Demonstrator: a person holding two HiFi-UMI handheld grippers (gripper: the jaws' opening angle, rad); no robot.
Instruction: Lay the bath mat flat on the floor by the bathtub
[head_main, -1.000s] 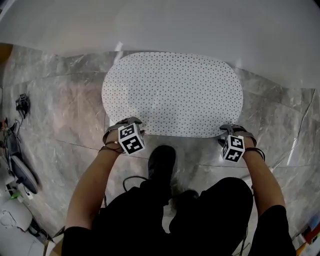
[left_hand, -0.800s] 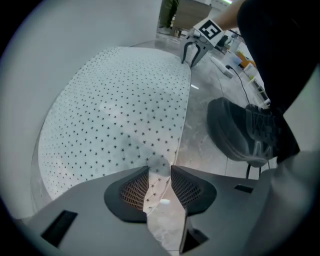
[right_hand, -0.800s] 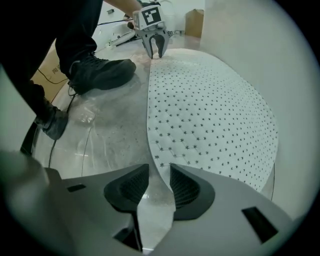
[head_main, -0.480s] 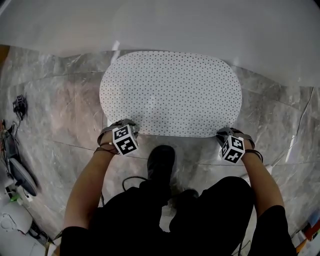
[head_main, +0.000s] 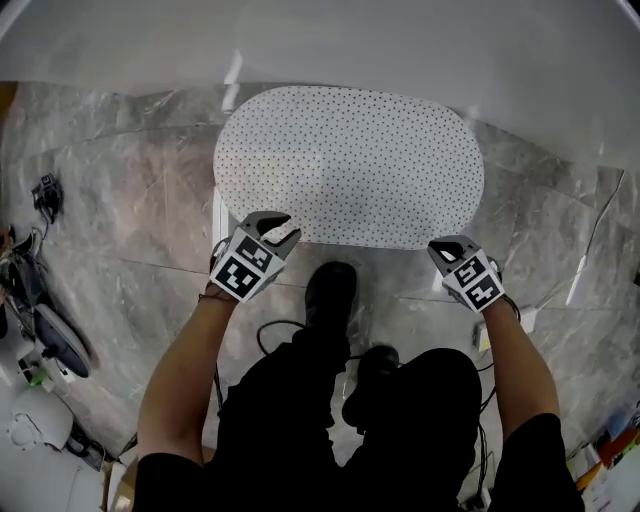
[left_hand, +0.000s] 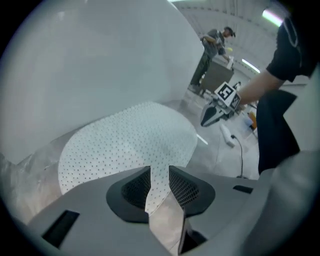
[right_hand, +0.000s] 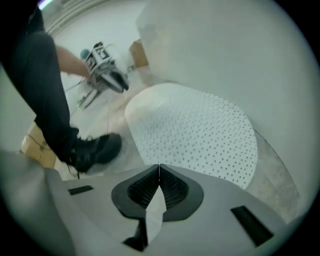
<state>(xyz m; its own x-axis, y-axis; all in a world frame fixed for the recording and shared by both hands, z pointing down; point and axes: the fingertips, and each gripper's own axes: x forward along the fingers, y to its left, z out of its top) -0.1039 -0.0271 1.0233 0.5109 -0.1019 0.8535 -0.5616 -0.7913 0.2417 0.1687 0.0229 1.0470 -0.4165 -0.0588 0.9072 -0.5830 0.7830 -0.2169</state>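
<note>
The white dotted bath mat (head_main: 350, 165) lies flat on the grey marble floor, its far edge against the white bathtub wall (head_main: 400, 50). My left gripper (head_main: 280, 228) hovers over the mat's near left corner. Its jaws have just been closing and still stand apart, with nothing between them. Through that gap the left gripper view shows the mat (left_hand: 130, 140) below. My right gripper (head_main: 447, 248) hangs above the near right corner, shut and empty. The right gripper view shows its pads (right_hand: 159, 172) pressed together above the mat (right_hand: 200, 135).
The person's black shoes (head_main: 330, 295) stand just before the mat's near edge, with a cable beside them. Cables and gear (head_main: 40, 200) lie on the floor at the left. Another person (left_hand: 212, 50) stands far off in the left gripper view.
Both grippers have risen from the mat's near edge and rolled. The right jaws went from wide open to shut. The mat stays flat on the floor.
</note>
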